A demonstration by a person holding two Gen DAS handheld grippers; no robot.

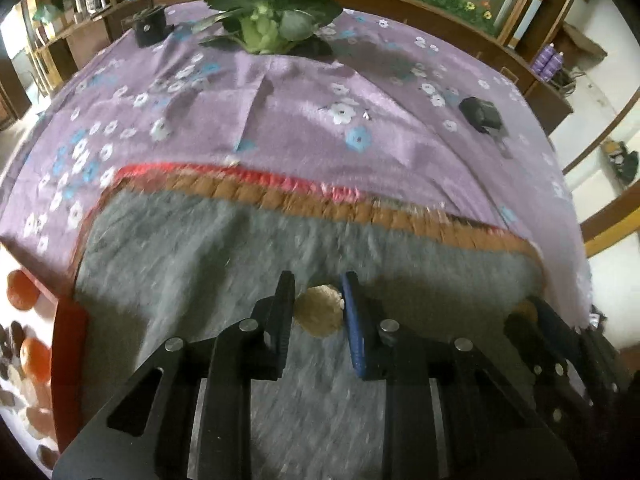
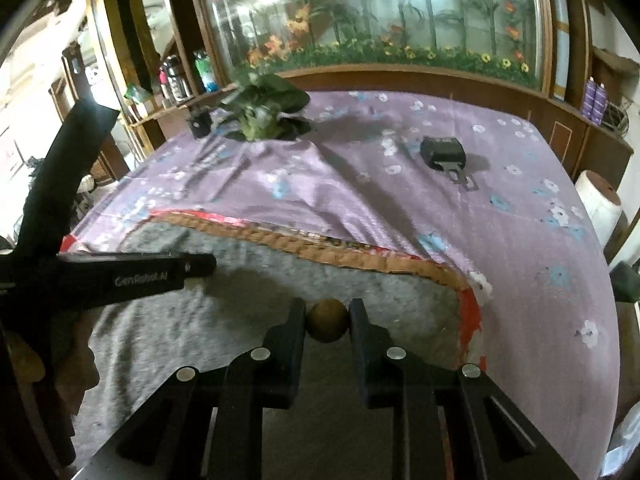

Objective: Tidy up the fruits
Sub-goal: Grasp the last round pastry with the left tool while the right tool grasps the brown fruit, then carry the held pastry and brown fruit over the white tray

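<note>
Nearest the left wrist camera, the left gripper [image 1: 319, 312] has its two fingers closed against a small round tan-brown fruit [image 1: 319, 314], one black finger on its left side and a blue-faced one on its right, so the jaws are clamped on it just above a grey felt mat [image 1: 192, 264]. In the right wrist view, the right gripper [image 2: 327, 320] likewise pinches a second small brown fruit [image 2: 327, 321] between its dark fingers, jaws pressed to both sides of it, over the same grey mat near its orange and red braided border [image 2: 304, 246]. Both views are blurred, so whether either fruit touches the mat cannot be told. The left tool's black body crosses the left side of the right wrist view, and part of the right tool shows at the right edge of the left wrist view. Beyond the mat lies a purple cloth [image 1: 304, 100] printed with white and blue flowers. On it, well apart from the grippers, sit a leafy green plant [image 1: 268, 12] at the far side, a small black block [image 1: 150, 28] near its left, and a black buckle-like object [image 2: 444, 152] to the right. At the lower left edge of the left wrist view, orange fruits [image 1: 22, 290] rest on a patterned white surface beside the mat.
</note>
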